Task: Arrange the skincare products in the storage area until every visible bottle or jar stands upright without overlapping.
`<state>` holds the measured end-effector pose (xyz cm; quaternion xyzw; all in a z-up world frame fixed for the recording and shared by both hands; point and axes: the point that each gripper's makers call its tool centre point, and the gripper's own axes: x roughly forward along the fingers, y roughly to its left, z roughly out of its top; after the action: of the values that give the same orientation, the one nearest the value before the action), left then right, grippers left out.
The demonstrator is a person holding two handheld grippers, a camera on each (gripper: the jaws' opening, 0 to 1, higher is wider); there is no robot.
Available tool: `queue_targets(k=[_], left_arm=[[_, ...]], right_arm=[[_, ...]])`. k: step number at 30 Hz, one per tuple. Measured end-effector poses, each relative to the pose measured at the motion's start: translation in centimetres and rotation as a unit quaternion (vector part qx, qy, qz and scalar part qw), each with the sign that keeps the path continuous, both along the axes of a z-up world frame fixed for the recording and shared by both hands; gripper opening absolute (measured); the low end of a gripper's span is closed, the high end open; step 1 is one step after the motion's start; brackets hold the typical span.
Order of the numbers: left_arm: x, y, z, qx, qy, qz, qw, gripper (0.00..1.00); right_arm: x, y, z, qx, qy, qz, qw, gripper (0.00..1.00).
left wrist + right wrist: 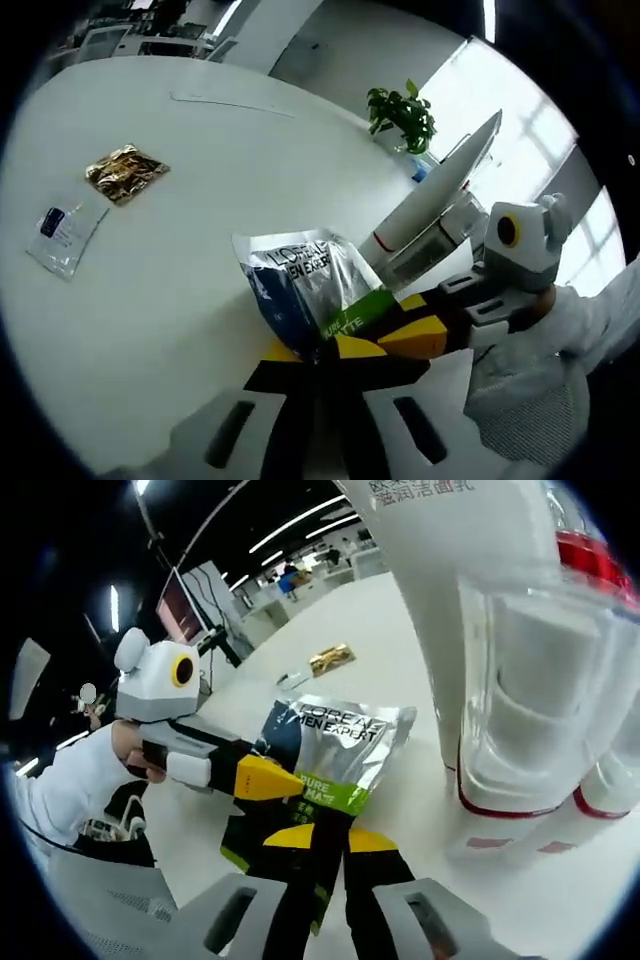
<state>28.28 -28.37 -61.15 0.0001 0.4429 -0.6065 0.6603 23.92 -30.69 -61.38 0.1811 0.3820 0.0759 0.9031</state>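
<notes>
— Where is the sachet, and what has hold of it?

— I see the silver L'Oréal Men Expert sachet at the middle of my left gripper view, standing off the white bench. My left tool is clenched on its lower edge, at 6 o'clock. My right tool is clamped on the green band at the same end, and it reaches into the left gripper view from 3 o'clock.

— How will it handle?

— I judge it light, limp and slick: foil that creases and slides. I would grip the flat sealed margin, not the filled belly, and it likely won't stand unless leaned on something.

— What does each view add?

— The right gripper view shows white tubes with red bands in a clear holder, close at 2 o'clock, just beside the sachet. The left gripper view gives me a gold foil packet and a clear packet with a dark label lying flat at 10 o'clock, well apart, and a potted plant at 1 o'clock.
</notes>
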Motion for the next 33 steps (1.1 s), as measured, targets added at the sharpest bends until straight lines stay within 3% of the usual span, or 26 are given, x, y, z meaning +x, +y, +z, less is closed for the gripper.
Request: queue_targets(k=[14, 18, 24, 33], left_arm=[[0.4, 0.0, -0.2, 0.002, 0.000, 0.017, 0.9999, 0.00], [0.5, -0.1, -0.2, 0.002, 0.006, 0.024, 0.9997, 0.00], [0.5, -0.6, -0.2, -0.007, 0.009, 0.046, 0.9989, 0.00], [0.3, -1.7, -0.1, -0.011, 0.007, 0.052, 0.9986, 0.00]], right_arm=[[-0.7, -1.1, 0.9, -0.107, -0.011, 0.044, 0.9932, 0.02], [-0.5, -0.8, 1.3, -0.101, -0.023, 0.048, 0.9935, 0.01], [0.0, -0.1, 1.2, -0.128, -0.035, 0.080, 0.9879, 0.13], [0.0, -0.4, 0.8, -0.134, -0.031, 0.083, 0.9870, 0.22]])
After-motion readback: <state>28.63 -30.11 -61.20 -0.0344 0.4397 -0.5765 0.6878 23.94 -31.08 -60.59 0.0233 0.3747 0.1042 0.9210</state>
